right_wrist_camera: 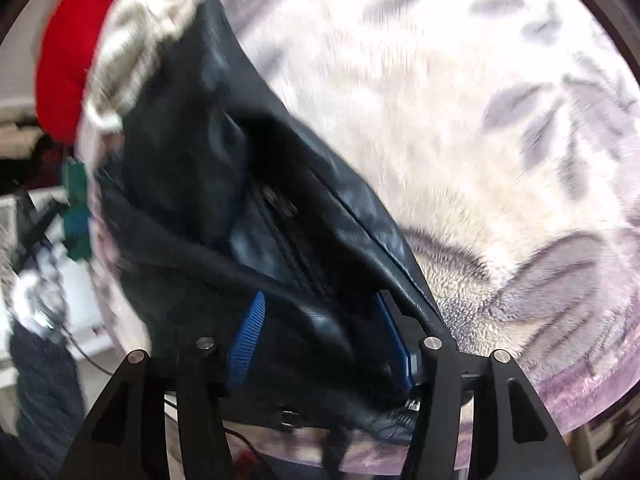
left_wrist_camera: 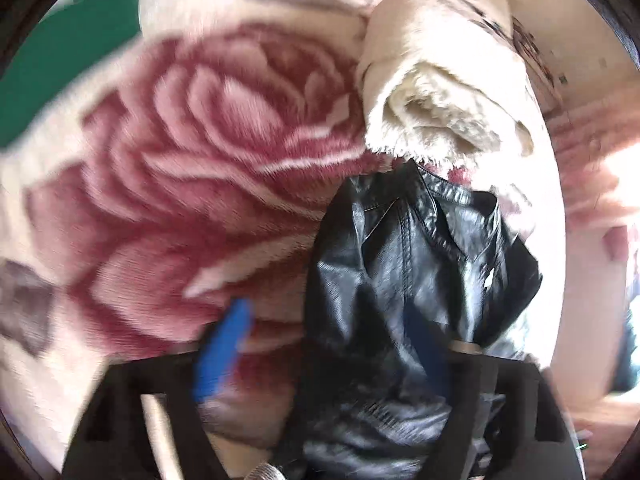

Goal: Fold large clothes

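Left wrist view first: I've got the black leather jacket [left_wrist_camera: 404, 280] bunched right over my left gripper [left_wrist_camera: 320, 344], its folds draped across the right-hand blue finger [left_wrist_camera: 424, 344] and covering most of it. The other blue finger [left_wrist_camera: 224, 352] stands clear to the jacket's left, out over the blanket. The gap between them looks wide, but whether the leather is actually pinched I cannot tell; the hidden finger and the blur beat me.

Just beyond the jacket's collar, a cream fleecy garment [left_wrist_camera: 436, 92] lies rolled up, touching or nearly touching the leather. Under both, the rose-pattern blanket [left_wrist_camera: 180, 160] spreads wide, with a green patch [left_wrist_camera: 60, 64] past its far-left edge.

Right wrist view gives me what the other can't: the jacket's [right_wrist_camera: 224, 184] zip and dark underside, hanging in a long fold that runs straight down between the right gripper's [right_wrist_camera: 320, 344] blue pads [right_wrist_camera: 248, 340]. Leather fills the space between them, so I read that one as clamped on the jacket. Beside the jacket here the blanket shows grey leaf shapes [right_wrist_camera: 460, 120] rather than roses. Beyond the jacket's far end, something red [right_wrist_camera: 68, 60], seen only as a sliver in the left view.
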### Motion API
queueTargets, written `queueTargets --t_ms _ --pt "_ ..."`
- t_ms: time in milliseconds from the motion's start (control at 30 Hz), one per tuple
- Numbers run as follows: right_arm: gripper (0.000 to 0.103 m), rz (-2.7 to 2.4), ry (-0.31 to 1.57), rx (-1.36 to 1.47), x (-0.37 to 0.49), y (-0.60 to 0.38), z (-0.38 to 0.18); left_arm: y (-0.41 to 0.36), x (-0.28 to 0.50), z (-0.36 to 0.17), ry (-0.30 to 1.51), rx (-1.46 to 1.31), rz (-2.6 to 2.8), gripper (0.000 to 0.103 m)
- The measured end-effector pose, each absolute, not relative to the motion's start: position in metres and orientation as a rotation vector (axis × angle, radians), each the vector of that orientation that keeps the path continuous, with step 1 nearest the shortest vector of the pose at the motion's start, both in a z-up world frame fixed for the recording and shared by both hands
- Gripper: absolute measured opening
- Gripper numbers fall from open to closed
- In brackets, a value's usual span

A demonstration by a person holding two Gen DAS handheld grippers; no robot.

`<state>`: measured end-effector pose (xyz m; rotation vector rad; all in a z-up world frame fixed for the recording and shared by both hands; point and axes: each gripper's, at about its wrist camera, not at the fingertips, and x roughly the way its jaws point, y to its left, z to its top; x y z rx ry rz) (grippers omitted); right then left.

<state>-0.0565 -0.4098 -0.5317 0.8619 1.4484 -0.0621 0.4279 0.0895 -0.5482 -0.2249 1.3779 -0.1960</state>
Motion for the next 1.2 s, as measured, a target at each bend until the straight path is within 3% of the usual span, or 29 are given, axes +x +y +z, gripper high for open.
queueTargets --t_ms 133,367,467,767,933,1200 --pt "0.059 -0.096 1.358 0.920 -0.099 -0.441 -0.498 0.057 0.387 -0.537 1.341 -0.058 -0.241 0.086" --pt "0.059 -0.139 1.465 0.799 -0.107 -0.405 -0.517 0.013 0.353 -0.621 1.399 0.249 -0.168 0.089" --pt "0.059 -0.109 1.491 0.714 -0.072 -0.363 -0.521 0.027 0.376 -0.631 1.376 0.227 -0.093 0.103" --pt "0.063 0.084 1.540 0.453 -0.008 -0.290 -0.533 0.056 0.392 -0.576 1.346 0.132 -0.128 0.103" --pt "0.063 0.236 1.479 0.394 0.044 -0.243 -0.511 0.096 0.377 -0.545 1.304 0.043 -0.044 0.103" --pt "0.063 0.453 1.552 0.234 0.155 -0.149 -0.524 0.157 0.340 -0.565 1.318 0.007 0.174 0.103"
